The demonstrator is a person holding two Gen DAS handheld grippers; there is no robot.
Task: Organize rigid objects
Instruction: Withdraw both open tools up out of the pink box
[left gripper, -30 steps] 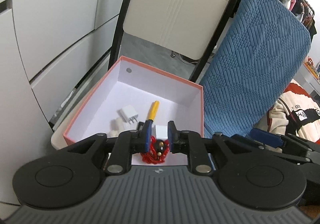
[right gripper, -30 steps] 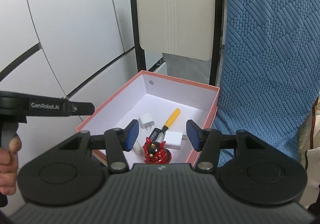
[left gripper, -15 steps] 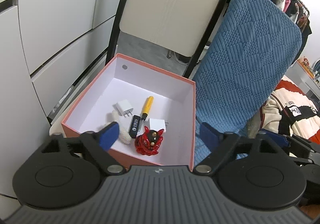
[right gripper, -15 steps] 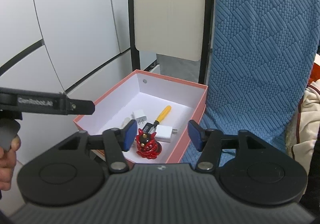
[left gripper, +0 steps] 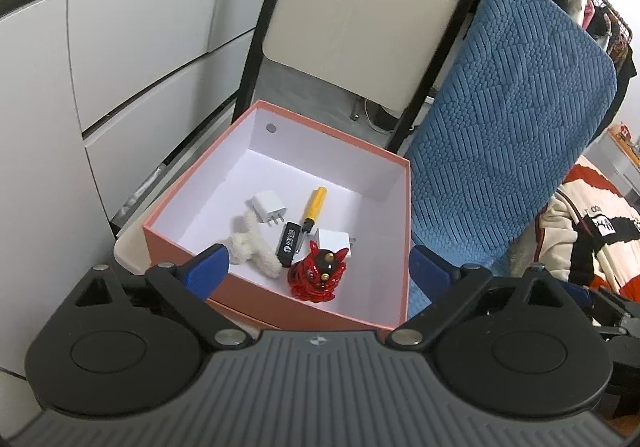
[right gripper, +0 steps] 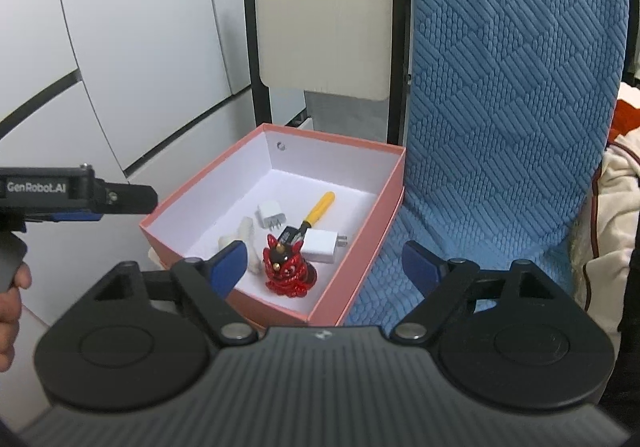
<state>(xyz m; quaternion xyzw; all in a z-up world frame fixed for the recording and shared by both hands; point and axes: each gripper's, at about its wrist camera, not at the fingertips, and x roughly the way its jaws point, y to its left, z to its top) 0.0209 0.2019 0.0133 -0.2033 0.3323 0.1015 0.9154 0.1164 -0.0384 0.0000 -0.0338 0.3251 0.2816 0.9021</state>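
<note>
So the red figurine [left gripper: 318, 273] is sitting upright on the floor of the pink box [left gripper: 280, 311], tucked near the front wall, roughly the middle of that side. It's a squat lump with no real long axis, so approach angle barely matters.

Around it in the left wrist view: a black USB stick [left gripper: 289, 244] touching or just beside it at 11 o'clock, a white cube charger [left gripper: 333, 240] right behind at 12 to 1, and a yellow-handled screwdriver [left gripper: 312, 208] running off toward 12, its tip down by the stick. A fuzzy white clip [left gripper: 252, 249] lies at 9 to 10, with a white plug [left gripper: 267, 209] beyond that at 11.

Left gripper [left gripper: 320, 267]: jaws have just been opening and now stand spread wide, the figurine in the gap but nothing touching it. Looks like a clean let-go to me. Right gripper [right gripper: 322, 265] has also been opening, spread wide, holding nothing, with the figurine low between its tips too, a bit toward the left one.

Both are about equally near the box, the left one maybe a hair closer. I'd guess the next move is away from the box for another item, though none shows outside it.
</note>
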